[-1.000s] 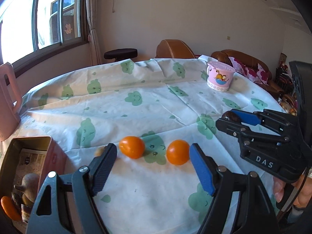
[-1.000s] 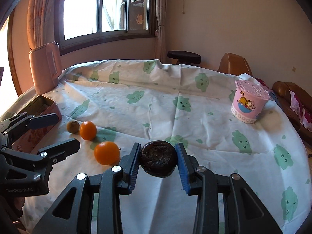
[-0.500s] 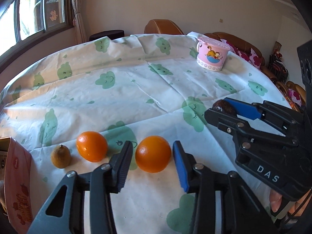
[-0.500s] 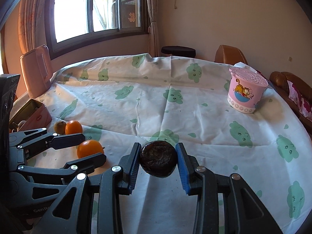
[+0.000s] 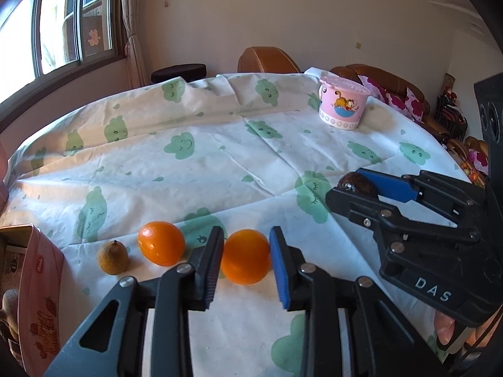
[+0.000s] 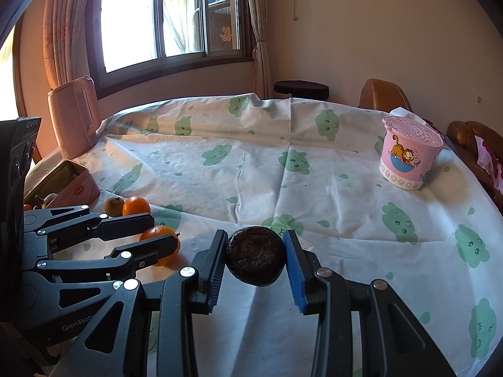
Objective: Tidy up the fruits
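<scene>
In the left wrist view my left gripper (image 5: 246, 240) has its jaws closing on an orange (image 5: 245, 262) that rests on the cloud-print tablecloth (image 5: 195, 163); both pads touch its sides. Left of it lie a second orange (image 5: 161, 247) and a small brown fruit (image 5: 113, 257). My right gripper (image 6: 256, 242) is shut on a dark brown wrinkled fruit (image 6: 254, 259), held just above the cloth. It also shows at the right of the left wrist view, where the dark fruit (image 5: 358, 184) peeks out between its fingers.
A pink tin box (image 5: 37, 298) with items inside stands open at the table's left edge. A pink lidded cartoon cup (image 6: 408, 157) stands at the far right, a pink jug (image 6: 74, 116) at the far left. Sofa and stool stand beyond the table.
My left gripper has moved forward and to the right, from wide open around both oranges to closed on the right-hand orange. The right gripper keeps its hold on the dark fruit.
</scene>
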A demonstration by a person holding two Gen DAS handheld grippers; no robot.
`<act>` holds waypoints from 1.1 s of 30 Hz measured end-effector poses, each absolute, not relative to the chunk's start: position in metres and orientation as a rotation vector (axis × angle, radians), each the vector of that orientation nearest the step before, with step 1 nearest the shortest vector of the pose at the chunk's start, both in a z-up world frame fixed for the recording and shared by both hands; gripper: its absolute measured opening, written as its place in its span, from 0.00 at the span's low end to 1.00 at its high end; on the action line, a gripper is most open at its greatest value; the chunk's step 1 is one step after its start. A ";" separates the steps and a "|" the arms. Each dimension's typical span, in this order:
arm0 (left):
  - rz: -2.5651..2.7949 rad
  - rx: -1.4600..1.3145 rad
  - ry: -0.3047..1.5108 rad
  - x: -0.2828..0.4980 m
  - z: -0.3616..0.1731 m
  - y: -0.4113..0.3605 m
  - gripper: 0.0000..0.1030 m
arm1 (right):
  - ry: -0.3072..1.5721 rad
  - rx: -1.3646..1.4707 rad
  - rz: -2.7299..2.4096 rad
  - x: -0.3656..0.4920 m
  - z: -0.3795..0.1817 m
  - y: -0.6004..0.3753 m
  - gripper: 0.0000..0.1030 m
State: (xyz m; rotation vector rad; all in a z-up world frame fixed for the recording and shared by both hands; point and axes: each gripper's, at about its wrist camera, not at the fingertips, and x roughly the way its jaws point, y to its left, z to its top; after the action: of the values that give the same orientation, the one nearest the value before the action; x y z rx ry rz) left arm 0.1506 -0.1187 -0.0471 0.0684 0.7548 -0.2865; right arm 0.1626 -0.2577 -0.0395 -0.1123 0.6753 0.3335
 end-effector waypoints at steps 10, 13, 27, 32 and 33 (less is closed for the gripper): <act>-0.306 0.070 0.742 0.149 -0.045 -0.120 0.27 | 0.662 -0.110 0.336 0.160 -0.038 -0.258 0.37; -0.308 0.085 0.750 0.148 -0.047 -0.124 0.48 | 0.662 -0.110 0.336 0.160 -0.038 -0.258 0.37; -0.317 0.143 0.813 0.153 -0.056 -0.135 0.35 | 0.667 -0.073 0.346 0.162 -0.038 -0.264 0.37; -0.303 0.137 0.772 0.148 -0.050 -0.132 0.35 | 0.655 -0.069 0.348 0.160 -0.037 -0.265 0.37; -0.298 0.135 0.765 0.148 -0.049 -0.131 0.35 | 0.653 -0.070 0.350 0.160 -0.037 -0.265 0.37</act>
State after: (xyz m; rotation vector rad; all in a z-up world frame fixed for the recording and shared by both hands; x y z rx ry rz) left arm 0.1476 -0.1311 -0.0491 0.1346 0.7651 -0.2983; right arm 0.1600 -0.2650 -0.0368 -0.0700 0.6530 0.3501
